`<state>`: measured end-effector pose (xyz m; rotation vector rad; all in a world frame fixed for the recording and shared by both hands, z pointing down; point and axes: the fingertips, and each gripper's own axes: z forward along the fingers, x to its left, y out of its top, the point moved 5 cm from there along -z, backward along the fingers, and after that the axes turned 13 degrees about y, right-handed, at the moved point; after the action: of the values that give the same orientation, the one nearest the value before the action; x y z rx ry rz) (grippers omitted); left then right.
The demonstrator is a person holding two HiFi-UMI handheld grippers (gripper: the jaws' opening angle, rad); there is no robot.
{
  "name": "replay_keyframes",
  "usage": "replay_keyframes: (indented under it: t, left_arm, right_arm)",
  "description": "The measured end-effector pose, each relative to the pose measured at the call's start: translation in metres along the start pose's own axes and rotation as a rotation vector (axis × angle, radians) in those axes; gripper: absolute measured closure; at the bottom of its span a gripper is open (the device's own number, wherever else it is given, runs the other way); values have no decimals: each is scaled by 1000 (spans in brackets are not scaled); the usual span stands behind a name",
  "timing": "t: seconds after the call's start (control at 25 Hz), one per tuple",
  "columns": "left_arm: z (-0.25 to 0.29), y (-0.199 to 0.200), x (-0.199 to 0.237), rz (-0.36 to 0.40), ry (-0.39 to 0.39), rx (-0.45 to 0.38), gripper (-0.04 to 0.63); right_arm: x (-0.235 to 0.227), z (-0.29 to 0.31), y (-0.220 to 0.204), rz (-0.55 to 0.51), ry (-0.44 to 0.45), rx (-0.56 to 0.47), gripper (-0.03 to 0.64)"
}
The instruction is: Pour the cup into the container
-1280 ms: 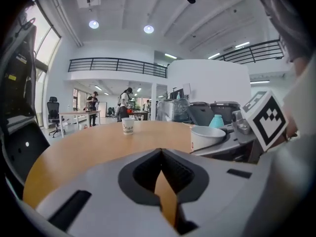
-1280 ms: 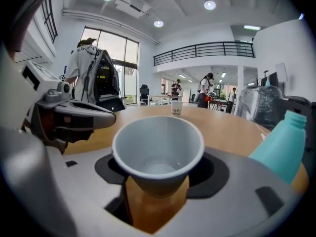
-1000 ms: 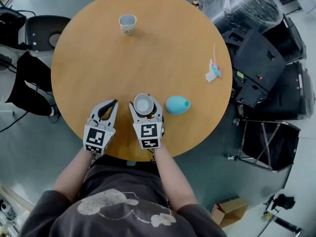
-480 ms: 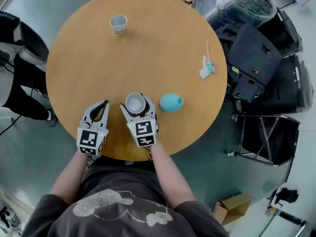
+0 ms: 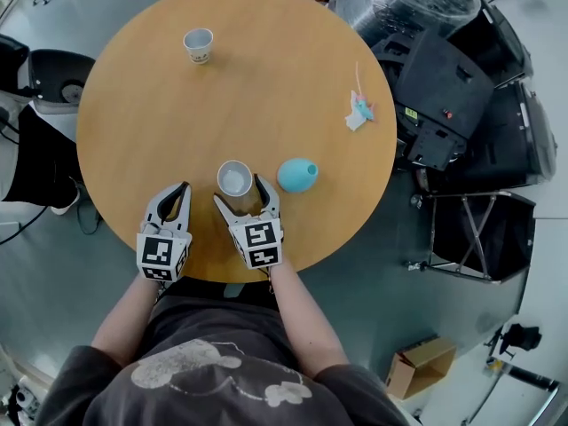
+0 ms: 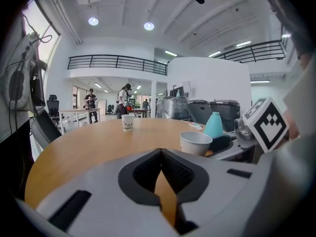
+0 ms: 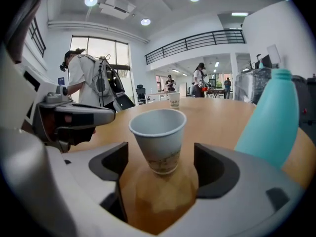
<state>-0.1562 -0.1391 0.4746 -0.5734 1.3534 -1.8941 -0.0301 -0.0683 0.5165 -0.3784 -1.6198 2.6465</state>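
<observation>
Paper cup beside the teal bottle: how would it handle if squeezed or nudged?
The paper cup looks thin-walled, so a hard squeeze would probably crumple it. It tapers to a narrow base and stands upright, so a nudge near the rim could tip it. Likely light; contents unclear.

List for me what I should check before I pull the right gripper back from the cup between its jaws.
1. Right gripper free of the cup: ok. Its jaws have just been opening, and the cup stands between them with a gap on each side.
2. Cup upright on the table: ok.
3. Teal container clear of the way back: ok. It stands apart, to the right of the cup.
4. Left gripper out of the way: ok. It is shut on nothing, to the left of the right gripper.
5. Cup already emptied: cannot tell. No view shows its contents plainly.
</observation>
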Motion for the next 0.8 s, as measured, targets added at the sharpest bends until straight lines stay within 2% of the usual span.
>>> replay_keyframes:
  t: [0.24, 0.48, 0.52, 0.6, 0.8]
  left_arm:
    - [-17, -5, -16, -5, -2, -22, 588]
    - [-51, 8, -40, -61, 57, -40, 588]
    - [-59, 10, -45, -69, 69, -41, 588]
    - [-75, 11, -56, -83, 91, -37, 588]
    - [-111, 8, -89, -98, 131, -49, 588]
  right_arm:
    - [6, -32, -8, 7, -34, -55, 224]
    - [29, -80, 5, -18, 39, -138, 232]
    - [34, -92, 8, -27, 40, -153, 268]
    - [40, -115, 12, -46, 35, -187, 398]
    - [48, -165, 8, -42, 63, -241, 467]
